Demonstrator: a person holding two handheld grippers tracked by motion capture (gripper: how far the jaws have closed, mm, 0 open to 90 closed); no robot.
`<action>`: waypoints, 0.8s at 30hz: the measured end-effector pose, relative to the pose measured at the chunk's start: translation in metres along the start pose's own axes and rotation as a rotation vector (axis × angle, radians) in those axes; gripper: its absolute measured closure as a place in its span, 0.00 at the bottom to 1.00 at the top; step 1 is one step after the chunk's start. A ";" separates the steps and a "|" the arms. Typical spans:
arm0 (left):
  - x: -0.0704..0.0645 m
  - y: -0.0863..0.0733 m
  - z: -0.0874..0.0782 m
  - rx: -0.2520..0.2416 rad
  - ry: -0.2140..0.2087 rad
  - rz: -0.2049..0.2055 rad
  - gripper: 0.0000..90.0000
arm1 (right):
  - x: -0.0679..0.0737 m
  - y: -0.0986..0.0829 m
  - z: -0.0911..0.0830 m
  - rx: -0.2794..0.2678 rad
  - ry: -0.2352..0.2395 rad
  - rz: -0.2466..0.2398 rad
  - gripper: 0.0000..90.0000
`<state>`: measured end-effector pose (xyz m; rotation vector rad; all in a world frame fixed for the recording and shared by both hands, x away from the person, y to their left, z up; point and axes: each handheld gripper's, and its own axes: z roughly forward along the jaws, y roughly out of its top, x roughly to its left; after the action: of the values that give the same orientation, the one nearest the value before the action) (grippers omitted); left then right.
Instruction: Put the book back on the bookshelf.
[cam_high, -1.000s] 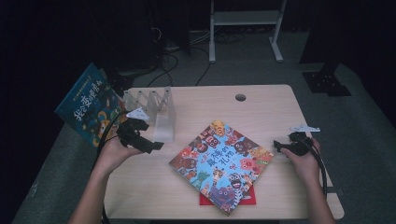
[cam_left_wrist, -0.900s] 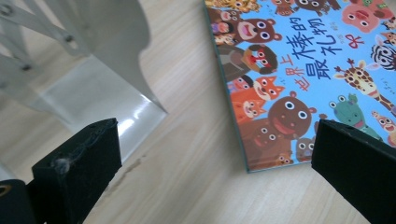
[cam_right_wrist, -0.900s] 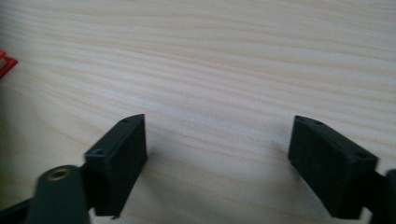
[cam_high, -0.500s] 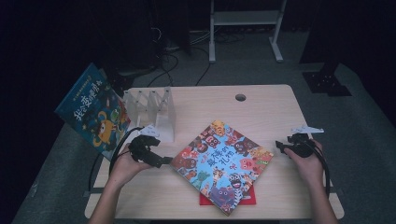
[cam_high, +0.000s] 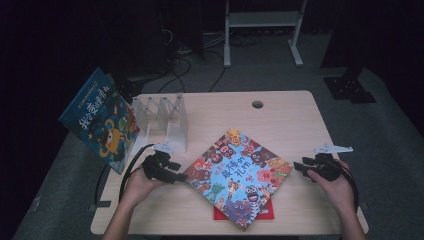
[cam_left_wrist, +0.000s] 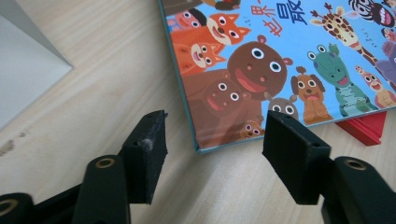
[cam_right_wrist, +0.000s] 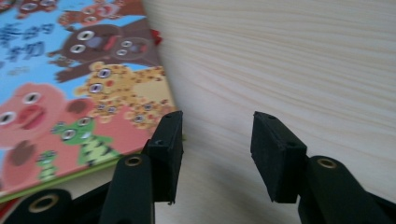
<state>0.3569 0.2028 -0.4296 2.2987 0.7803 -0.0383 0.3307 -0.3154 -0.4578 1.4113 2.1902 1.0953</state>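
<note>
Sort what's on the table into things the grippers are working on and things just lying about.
In hand: animal picture book, left gripper and right gripper open at opposite corners.
Lying about: red book underneath, white rack, blue book leaning beside it.

Dim, dark-edged high view; gripper views bright, soft.

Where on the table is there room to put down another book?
The far right of the table, between the round hole and the animal book, is bare wood. It is crowded at the left, where the white rack, the blue book and the left gripper sit close together.
</note>
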 end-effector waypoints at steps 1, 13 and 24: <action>0.000 0.000 0.001 0.007 -0.008 0.000 0.46 | 0.001 0.000 0.000 -0.004 0.018 0.002 0.60; -0.006 -0.001 0.013 0.084 -0.036 -0.026 0.49 | 0.006 0.002 0.005 0.039 0.089 -0.020 0.71; -0.008 0.000 0.020 0.081 -0.078 -0.016 0.27 | 0.014 0.010 0.022 0.055 0.155 -0.072 0.67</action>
<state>0.3535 0.1862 -0.4426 2.3515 0.7704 -0.1687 0.3441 -0.2915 -0.4632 1.2978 2.3762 1.1628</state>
